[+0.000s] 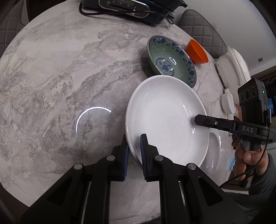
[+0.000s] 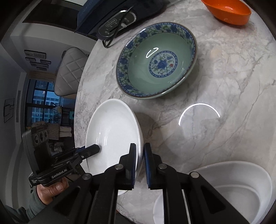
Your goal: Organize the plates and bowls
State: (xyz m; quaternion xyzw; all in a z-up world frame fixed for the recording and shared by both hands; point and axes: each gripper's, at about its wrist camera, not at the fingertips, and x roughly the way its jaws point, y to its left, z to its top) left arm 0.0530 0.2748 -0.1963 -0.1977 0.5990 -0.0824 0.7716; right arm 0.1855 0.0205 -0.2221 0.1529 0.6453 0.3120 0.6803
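The white plate (image 1: 165, 120) is empty and is pinched at two opposite points of its rim: the left gripper (image 1: 135, 155) is closed on the near rim, one blue pad inside and one outside, and the right gripper (image 2: 139, 162) clamps the opposite rim the same way. The plate hangs tilted over the table's edge, its shadow on the marble table (image 1: 60, 77) beneath.

Just beyond it stands a green bowl (image 2: 157, 60) with a blue floral border, empty, upright on the marble. Past that, near the table's far edge, sits an empty orange bowl (image 1: 196, 51). More white dishes (image 2: 241, 186), one nested in another, lie at the table's edge below the right gripper.

The right gripper's body reads "DAS"; the left one reads "GenRobot.AI". A black appliance (image 1: 124, 8) with a coiled cord occupies the far edge; its lettering is too small to read. A white appliance (image 1: 232, 63) sits past the orange bowl. Quilted chairs (image 2: 69, 72) ring the table.
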